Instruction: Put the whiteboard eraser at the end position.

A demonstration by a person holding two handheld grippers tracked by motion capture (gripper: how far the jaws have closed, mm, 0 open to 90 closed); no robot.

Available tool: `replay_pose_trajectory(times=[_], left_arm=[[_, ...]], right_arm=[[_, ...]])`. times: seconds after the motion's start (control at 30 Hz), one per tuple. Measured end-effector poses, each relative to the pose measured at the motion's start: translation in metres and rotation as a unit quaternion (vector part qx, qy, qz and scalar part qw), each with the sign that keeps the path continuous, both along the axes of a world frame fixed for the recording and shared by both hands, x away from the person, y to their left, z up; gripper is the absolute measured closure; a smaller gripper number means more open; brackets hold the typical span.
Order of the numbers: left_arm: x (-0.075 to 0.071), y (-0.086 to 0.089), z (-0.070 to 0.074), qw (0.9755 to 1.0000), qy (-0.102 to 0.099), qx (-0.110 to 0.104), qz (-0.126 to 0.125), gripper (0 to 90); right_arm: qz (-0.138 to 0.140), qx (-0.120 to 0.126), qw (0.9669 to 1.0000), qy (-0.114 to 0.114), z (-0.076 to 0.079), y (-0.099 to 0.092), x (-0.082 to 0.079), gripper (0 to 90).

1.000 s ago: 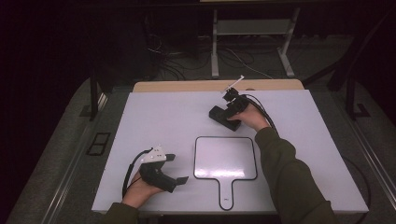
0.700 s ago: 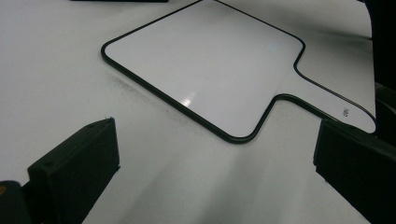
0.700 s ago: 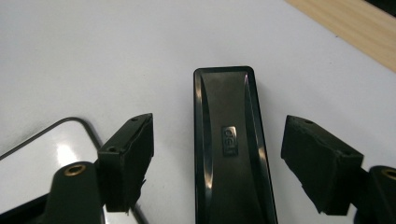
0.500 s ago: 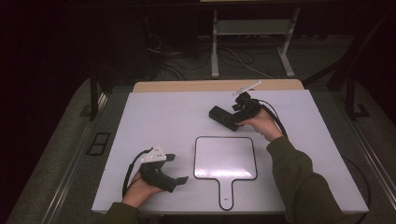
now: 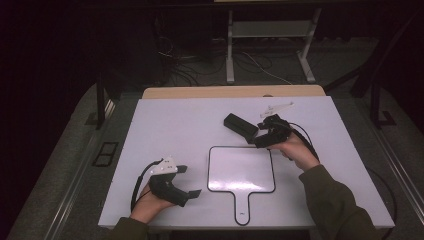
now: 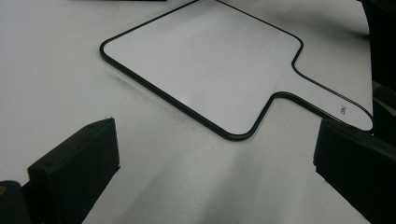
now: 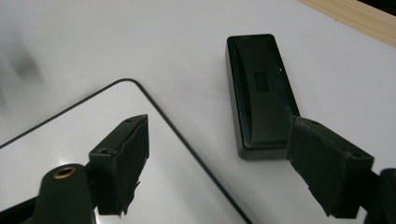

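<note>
A black eraser block (image 5: 240,126) lies flat on the white table, just beyond the top right corner of a small paddle-shaped whiteboard (image 5: 241,170). My right gripper (image 5: 256,137) is open, right of the eraser and pointing at it. In the right gripper view the eraser (image 7: 261,93) lies ahead of the jaws, nearer the right one, and the whiteboard's corner (image 7: 70,135) passes under my right gripper (image 7: 224,163). My left gripper (image 5: 191,181) rests open on the table left of the board. The left gripper view has the whiteboard (image 6: 210,60) ahead of my left gripper (image 6: 215,177), which holds nothing.
The white table (image 5: 170,125) has a wooden strip (image 5: 235,92) along its far edge. Beyond it the dark floor holds cables and a metal stand (image 5: 270,30). A black cable (image 5: 305,137) trails from the right gripper over the hand.
My right gripper has drawn back from the far side toward the person and lowered beside the eraser. The eraser has barely shifted. The left gripper has not moved.
</note>
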State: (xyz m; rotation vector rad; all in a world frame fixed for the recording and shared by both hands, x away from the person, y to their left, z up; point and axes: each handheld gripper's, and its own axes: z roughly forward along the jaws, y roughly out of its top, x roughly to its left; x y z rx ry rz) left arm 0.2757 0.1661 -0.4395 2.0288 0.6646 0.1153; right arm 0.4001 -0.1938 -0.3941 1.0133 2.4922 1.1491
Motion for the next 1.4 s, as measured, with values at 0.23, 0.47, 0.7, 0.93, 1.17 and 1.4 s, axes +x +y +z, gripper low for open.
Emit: replay_pose_trajectory(times=[0.23, 0.47, 0.7, 0.93, 1.17, 1.4], left_arm=[[0.000, 0.000, 0.000, 1.0000, 0.000, 0.000, 0.001, 0.0], [0.000, 0.000, 0.000, 1.0000, 0.000, 0.000, 0.001, 0.0], [0.000, 0.000, 0.000, 1.0000, -0.001, 0.001, 0.001, 0.0], [0.000, 0.000, 0.001, 1.0000, -0.002, 0.000, 0.001, 0.0], [-0.001, 0.000, 0.001, 1.0000, -0.003, -0.001, 0.001, 0.0], [0.000, 0.001, 0.002, 1.0000, -0.004, 0.001, 0.000, 0.0]], right_arm=[[-0.009, 0.024, 0.9996, -0.005, -0.004, -0.017, -0.028, 18.4], [-0.028, 0.021, 0.9989, -0.032, -0.015, -0.031, -0.054, 15.1], [-0.048, 0.045, 0.9973, -0.033, -0.018, -0.047, -0.073, 12.8], [-0.048, 0.046, 0.9973, -0.032, -0.031, -0.058, -0.093, 12.8], [-0.051, 0.056, 0.9966, -0.032, -0.040, -0.070, -0.112, 12.8], [-0.053, 0.058, 0.9962, -0.035, -0.045, -0.085, -0.127, 12.8]])
